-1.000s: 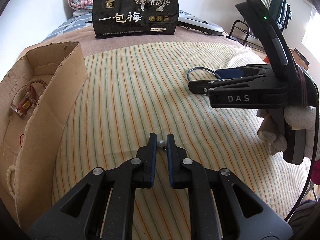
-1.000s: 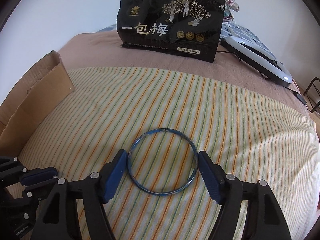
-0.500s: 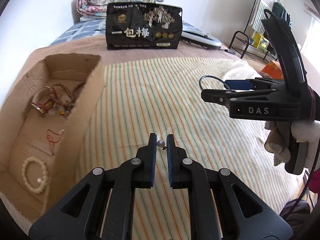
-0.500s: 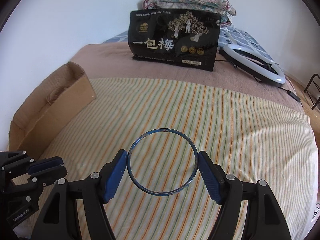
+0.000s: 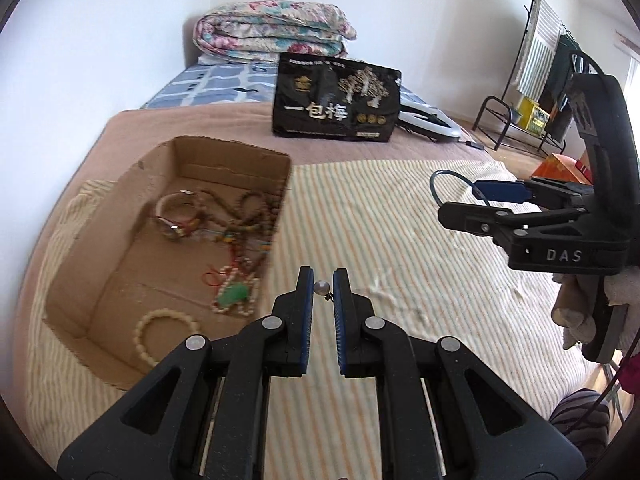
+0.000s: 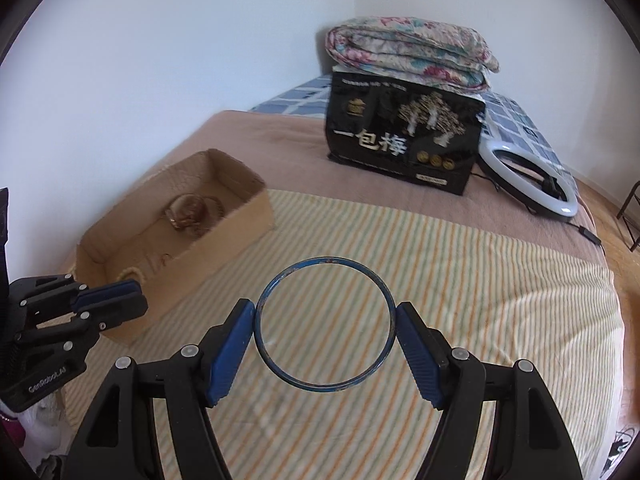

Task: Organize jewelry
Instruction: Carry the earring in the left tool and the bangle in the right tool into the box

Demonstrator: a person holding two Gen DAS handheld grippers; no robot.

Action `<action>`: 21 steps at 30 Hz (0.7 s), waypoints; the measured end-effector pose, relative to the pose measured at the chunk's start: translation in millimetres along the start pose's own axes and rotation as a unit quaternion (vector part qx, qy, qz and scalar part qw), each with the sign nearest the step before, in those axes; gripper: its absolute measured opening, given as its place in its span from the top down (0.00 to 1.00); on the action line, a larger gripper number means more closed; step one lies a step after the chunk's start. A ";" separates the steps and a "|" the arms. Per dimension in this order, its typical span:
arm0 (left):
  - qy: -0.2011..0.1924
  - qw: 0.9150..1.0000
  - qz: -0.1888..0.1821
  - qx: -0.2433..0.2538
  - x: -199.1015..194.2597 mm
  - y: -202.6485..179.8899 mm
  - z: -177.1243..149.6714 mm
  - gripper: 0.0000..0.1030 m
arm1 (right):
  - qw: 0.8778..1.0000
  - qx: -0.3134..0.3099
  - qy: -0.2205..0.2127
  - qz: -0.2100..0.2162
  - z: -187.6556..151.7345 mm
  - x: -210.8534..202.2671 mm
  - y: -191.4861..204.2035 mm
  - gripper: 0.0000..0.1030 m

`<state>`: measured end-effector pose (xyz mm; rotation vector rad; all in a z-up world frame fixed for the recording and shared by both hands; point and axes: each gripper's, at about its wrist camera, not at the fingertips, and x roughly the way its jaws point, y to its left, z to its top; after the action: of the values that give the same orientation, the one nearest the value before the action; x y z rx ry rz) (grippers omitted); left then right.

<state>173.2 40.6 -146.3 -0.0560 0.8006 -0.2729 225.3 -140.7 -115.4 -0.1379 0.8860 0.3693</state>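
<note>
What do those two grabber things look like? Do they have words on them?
Both are black plastic claws with silver screws and ribbed blue pads inside each finger. The right gripper has "DAS" in pale letters on its side, seen from the left camera. The left gripper has "GenRobot.AI" printed small on its side, seen from the right camera. A pale cloth glove shows under the right one.

My left claw point(image 5: 322, 289) and right claw point(image 6: 325, 326) are black plastic with blue ribbed pads point(image 6: 418, 354), silver screws (lettering "DAS"); a whitish glove point(image 5: 576, 304) shows.
</note>
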 end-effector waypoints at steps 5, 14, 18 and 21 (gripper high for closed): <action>-0.007 1.000 0.018 -0.015 -12.9 29.3 -2.1 0.92 | 1.000 -0.019 -0.004 0.017 7.4 -2.8 31.3 0.28; -0.011 0.998 0.046 -0.037 -27.6 79.6 -4.5 0.92 | 0.998 -0.052 -0.001 0.043 21.7 10.1 83.5 0.28; -0.011 0.997 0.057 -0.043 -29.5 97.2 -4.4 0.92 | 0.997 -0.061 0.002 0.054 28.8 19.8 101.4 0.28; -0.011 0.997 0.060 -0.046 -30.0 107.2 -3.5 0.92 | 0.996 -0.066 0.002 0.060 33.6 26.3 112.5 0.28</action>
<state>174.5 151.9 -144.0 -0.0968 0.7910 -0.1222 223.2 -20.5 -110.9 -0.2081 0.8770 0.5394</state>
